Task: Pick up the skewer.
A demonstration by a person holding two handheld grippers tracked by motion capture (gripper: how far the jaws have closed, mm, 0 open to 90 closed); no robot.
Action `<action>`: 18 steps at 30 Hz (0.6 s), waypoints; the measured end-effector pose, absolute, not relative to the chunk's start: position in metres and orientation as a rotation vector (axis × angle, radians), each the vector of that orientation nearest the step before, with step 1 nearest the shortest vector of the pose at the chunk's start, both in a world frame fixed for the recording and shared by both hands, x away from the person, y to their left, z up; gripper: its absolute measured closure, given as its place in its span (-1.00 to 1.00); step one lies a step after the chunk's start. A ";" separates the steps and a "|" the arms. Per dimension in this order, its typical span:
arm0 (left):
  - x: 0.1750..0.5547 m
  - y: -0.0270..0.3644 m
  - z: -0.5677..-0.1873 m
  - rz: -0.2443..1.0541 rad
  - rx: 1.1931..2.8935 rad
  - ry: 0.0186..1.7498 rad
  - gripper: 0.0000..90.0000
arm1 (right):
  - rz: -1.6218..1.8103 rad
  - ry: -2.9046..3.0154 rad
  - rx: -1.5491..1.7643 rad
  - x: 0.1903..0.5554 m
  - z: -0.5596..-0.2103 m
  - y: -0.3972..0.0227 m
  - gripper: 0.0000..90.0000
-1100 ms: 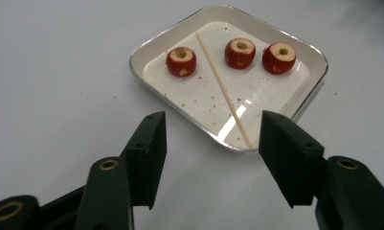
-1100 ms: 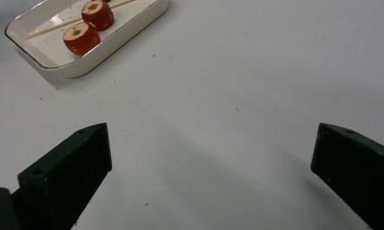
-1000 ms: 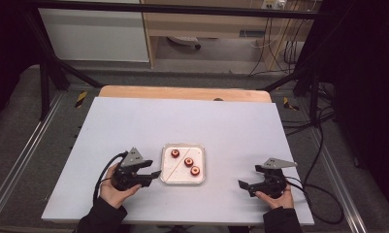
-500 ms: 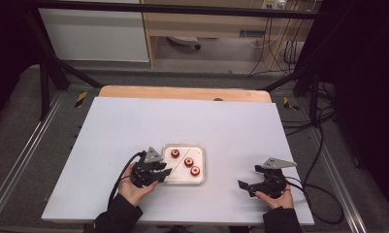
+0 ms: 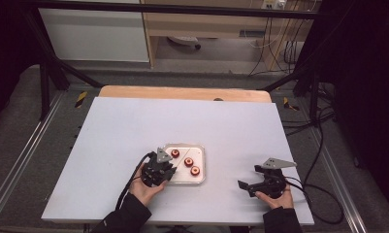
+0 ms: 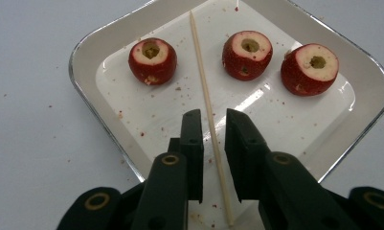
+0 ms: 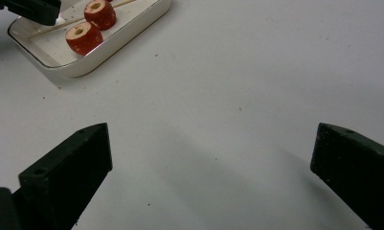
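Two tool jaws closing around skewer point(image 6: 206, 96).

Skewer point(image 6: 209, 120) near end hidden under left claw point(image 6: 213, 129); tray point(image 7: 132, 28) far side cut off by frame edge.

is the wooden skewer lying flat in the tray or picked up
Lying flat: the skewer rests on the tray floor, between the left tool's closing, not-yet-touching jaws.

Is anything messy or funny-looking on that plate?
Yes. Red crumbs are scattered over the white square plate, and all three round red fruits have hollowed-out middles. A thin wooden skewer lies loose between them.
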State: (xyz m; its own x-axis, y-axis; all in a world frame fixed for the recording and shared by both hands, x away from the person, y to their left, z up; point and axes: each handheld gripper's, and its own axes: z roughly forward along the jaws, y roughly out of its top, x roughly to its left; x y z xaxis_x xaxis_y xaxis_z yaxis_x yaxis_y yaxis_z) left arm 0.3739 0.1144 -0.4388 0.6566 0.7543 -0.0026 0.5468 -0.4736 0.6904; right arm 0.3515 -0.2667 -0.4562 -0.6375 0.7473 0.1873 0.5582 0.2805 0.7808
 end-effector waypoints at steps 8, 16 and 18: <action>0.373 0.109 -0.442 0.414 2.192 1.016 0.84 | 1.284 2.333 1.212 0.351 -0.456 -0.267 -0.98; 0.371 0.105 -0.445 0.446 2.193 1.038 0.90 | 1.288 2.333 1.214 0.351 -0.456 -0.267 -0.98; 0.370 0.105 -0.445 0.451 2.187 1.047 0.92 | 1.287 2.333 1.211 0.351 -0.456 -0.267 -0.98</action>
State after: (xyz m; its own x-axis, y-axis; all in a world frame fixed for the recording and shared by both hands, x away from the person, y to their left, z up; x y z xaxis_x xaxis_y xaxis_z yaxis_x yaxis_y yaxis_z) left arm 0.3701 0.1047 -0.4449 0.6198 0.7844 0.0235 0.5557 -0.4599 0.6926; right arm 0.3515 -0.2665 -0.4563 -0.6385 0.7458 0.1899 0.5585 0.2793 0.7811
